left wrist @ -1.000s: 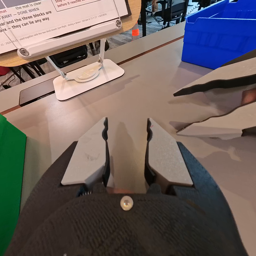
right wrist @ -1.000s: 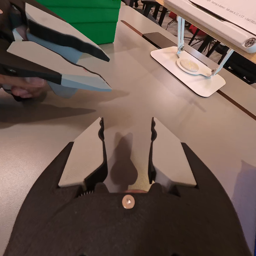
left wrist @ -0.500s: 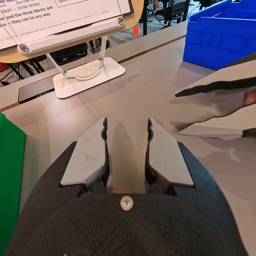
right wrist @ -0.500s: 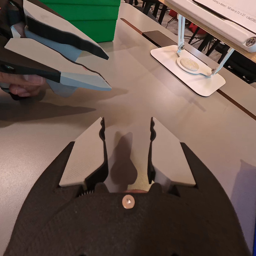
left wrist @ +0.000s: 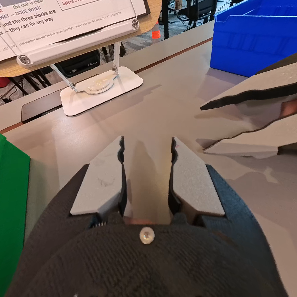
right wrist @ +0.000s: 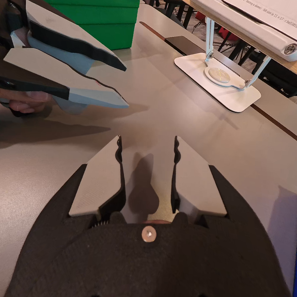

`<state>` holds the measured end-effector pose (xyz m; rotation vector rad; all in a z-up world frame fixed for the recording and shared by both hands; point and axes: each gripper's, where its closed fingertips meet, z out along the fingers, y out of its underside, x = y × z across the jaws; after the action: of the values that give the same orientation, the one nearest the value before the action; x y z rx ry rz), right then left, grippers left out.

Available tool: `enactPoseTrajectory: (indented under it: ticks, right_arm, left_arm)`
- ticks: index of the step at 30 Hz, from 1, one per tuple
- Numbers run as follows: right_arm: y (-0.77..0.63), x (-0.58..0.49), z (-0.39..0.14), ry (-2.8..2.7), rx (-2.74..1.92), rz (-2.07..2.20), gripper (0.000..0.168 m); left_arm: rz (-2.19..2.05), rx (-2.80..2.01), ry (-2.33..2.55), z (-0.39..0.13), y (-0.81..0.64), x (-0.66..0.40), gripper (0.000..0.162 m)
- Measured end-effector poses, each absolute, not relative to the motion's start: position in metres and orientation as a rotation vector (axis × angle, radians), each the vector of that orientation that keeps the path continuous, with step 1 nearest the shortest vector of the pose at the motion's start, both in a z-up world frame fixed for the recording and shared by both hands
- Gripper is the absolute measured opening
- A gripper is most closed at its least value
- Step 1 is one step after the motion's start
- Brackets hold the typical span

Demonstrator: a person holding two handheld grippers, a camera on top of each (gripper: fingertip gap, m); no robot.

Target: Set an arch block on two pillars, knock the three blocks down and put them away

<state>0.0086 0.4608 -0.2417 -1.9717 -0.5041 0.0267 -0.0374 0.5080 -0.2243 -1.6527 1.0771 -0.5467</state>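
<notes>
No arch block or pillar shows in either view. My left gripper is open and empty, held low over the grey table. My right gripper is open and empty too, over the same table. The right gripper also shows at the right edge of the left wrist view, open. The left gripper also shows at the upper left of the right wrist view, open, with a hand behind it. The two grippers point toward each other, apart.
A green bin stands at the left, also in the right wrist view. A blue bin stands at the back right. A white stand holding a printed sheet is at the table's back edge.
Almost nothing has changed. Both grippers stay open and hover in nearly the same place, with only a slight drift of the views.
</notes>
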Motion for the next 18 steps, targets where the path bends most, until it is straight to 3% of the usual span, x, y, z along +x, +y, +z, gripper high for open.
enactPoseTrajectory:
  ticks: [18]
  right_arm:
    - [0.4621,0.0134,-0.2362,-0.457,-1.948,0.046,0.062]
  left_arm:
    - [-0.578,-1.629,1.018,-0.2157,0.5082,-0.0453,0.056]
